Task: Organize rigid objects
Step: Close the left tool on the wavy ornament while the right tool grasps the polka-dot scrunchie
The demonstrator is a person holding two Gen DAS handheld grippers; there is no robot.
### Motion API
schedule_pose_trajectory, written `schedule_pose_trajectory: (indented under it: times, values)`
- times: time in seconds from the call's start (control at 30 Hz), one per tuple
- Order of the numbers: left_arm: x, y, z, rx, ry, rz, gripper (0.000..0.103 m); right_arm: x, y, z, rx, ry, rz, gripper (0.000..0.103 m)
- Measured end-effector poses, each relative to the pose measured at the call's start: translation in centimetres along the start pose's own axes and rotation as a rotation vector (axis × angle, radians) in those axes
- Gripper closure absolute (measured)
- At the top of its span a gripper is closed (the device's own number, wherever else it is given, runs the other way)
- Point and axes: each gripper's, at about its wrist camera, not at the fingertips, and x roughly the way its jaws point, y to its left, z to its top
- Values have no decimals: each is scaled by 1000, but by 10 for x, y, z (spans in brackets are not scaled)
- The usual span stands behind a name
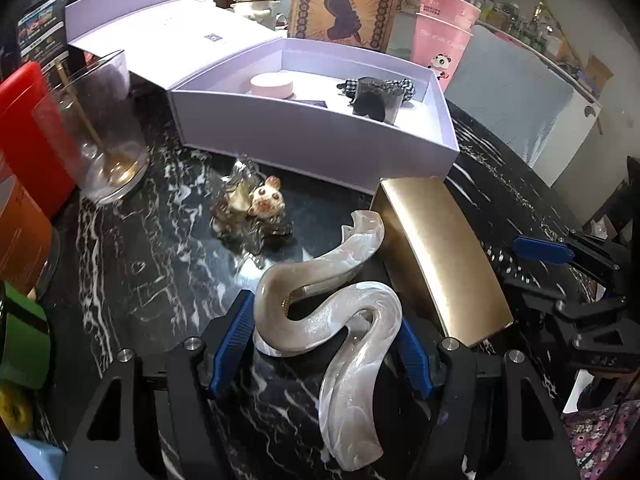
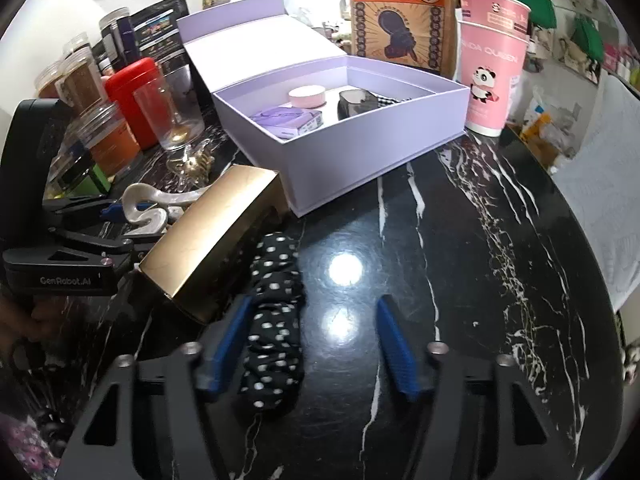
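The lavender box already holds three items. The left gripper pinches the pearly hair claw; the right gripper stands spread beside the polka-dot scrunchie. The gold case remains outside.

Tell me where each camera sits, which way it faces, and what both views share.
Left wrist: on the left gripper, looking down over its fingers at the pearl clip between them; the right gripper shows at the right.
Right wrist: on the right gripper, looking down at the dotted scrunchie; the left gripper shows at the left.
Shared: lilac box, gold box, pink cups.
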Motion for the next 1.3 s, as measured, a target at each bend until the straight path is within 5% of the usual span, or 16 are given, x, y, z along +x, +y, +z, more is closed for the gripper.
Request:
schedule_pose_trajectory:
  times: [0.17,0.33,0.5,0.67,0.97,1.1,1.17,1.3]
  values:
    - [-8,-1,-6,-20,0,25,39,0,-1,0,-11,1,4,81]
    - [-16,-1,-12,-36,-6,59,43,-2,-4,-3,0,-4,-10,85]
    - [-19,-5,-16,-23,-10,79,44,-5,-4,-6,-8,-6,-24,84]
    - [-15,-5,-14,-10,-17,90,42,-6,-5,-6,-3,-2,-22,61]
    - [0,-4,-8,-2,-7,90,28,-5,-3,-5,-6,1,-26,47]
    - [-6,-5,-9,-29,-27,71,43,-4,-2,-6,-14,-6,-29,48]
    - [-8,-6,-9,-23,-25,66,46,-4,-1,-6,-24,-14,-30,71]
    - [-12,-6,-9,-46,-24,38,47,-1,-2,-3,2,-15,-30,85]
